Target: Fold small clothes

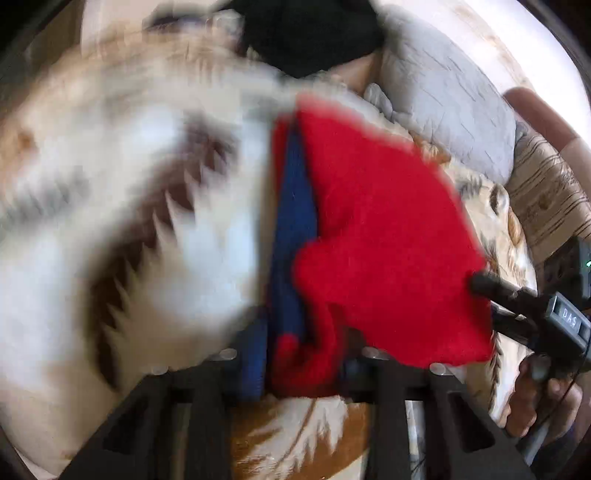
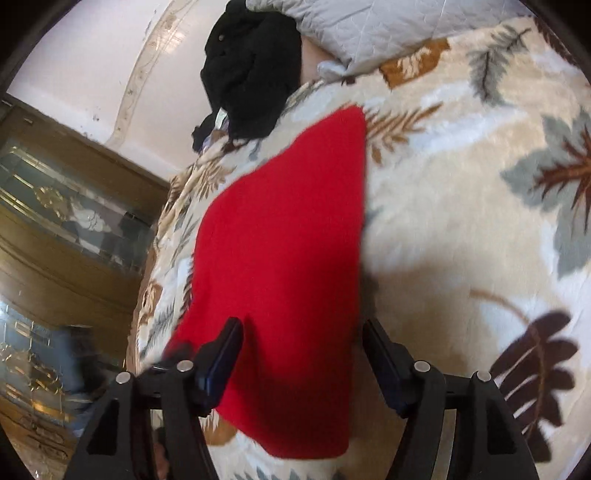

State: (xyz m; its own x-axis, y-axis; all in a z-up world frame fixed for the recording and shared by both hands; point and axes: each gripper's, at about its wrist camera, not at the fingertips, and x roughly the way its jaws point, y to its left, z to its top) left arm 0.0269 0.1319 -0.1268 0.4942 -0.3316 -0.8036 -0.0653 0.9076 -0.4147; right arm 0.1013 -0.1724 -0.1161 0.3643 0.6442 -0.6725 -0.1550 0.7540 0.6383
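A small red garment (image 1: 380,229) with a blue part (image 1: 291,258) lies on a leaf-patterned blanket (image 1: 110,184). My left gripper (image 1: 295,373) is shut on its near edge and holds the bunched red and blue cloth between the fingers. In the right wrist view the red garment (image 2: 280,258) lies flat on the blanket (image 2: 461,221). My right gripper (image 2: 301,354) is open with its fingers either side of the garment's near end. The right gripper's fingertips (image 1: 484,284) touch the garment's right corner in the left wrist view.
A black garment pile (image 2: 251,74) and a grey quilted pillow (image 2: 369,26) lie at the far end of the bed. A wooden cabinet with glass panels (image 2: 66,221) stands to the left of the bed. A hand (image 1: 543,398) holds the right gripper.
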